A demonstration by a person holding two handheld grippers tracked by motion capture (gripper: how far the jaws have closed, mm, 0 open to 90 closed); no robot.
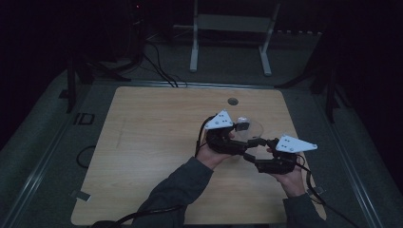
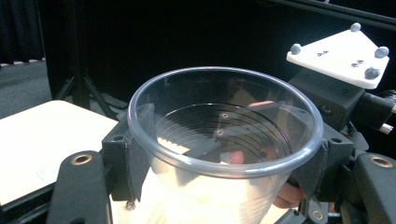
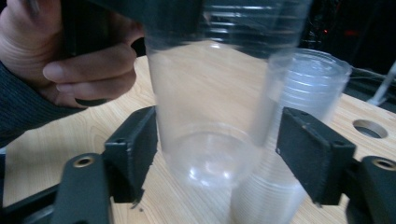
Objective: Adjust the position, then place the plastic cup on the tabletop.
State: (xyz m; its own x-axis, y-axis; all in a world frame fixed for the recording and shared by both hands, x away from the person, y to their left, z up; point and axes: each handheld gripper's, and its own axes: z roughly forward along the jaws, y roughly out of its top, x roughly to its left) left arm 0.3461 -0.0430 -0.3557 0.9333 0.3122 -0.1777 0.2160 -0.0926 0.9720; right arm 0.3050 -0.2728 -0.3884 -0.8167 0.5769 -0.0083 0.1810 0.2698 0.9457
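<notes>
Clear thin-walled plastic cup [image 2: 224,140]: held above light wooden surface [image 1: 152,156], left gripper [image 1: 237,142] fingers clamped on wall below rim. Right gripper [image 3: 217,158] fingers apart, straddling its base w/o pressing. Handling est.: v. light, flexible, slippery, crushable; grip gently near stiffer rim.

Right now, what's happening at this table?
A person works two handheld grippers over a wooden table. The left gripper is shut on a clear plastic cup, clamped just below its rim and held above the table. The right gripper has its jaws around the cup's lower part, open, with gaps on both sides. A stack of clear cups stands on the table just behind.
</notes>
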